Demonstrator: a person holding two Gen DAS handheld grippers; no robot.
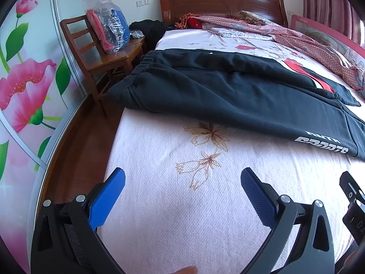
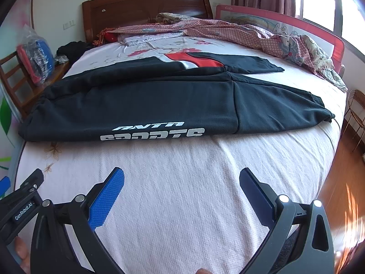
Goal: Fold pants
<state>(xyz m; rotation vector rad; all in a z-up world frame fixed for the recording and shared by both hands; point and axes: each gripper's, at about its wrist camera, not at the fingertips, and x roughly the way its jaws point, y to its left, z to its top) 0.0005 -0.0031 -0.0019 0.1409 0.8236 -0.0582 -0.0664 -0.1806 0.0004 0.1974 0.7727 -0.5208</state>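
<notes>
Black fleece sweatpants [image 2: 159, 100] lie flat across pink quilted bed [image 2: 194, 171], legs unfolded; folding not begun; left gripper [image 1: 182, 180] and right gripper [image 2: 181, 180] wide apart, empty

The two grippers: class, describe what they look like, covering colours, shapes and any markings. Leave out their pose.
Each gripper, left gripper and right gripper, has two flat blue textured finger pads on black angular arms with triangular cut-outs and silver round pivot pins. In the right wrist view, the left gripper's black body carries a white "GenRobot.AI" label. No cables or sleeves are visible.
</notes>
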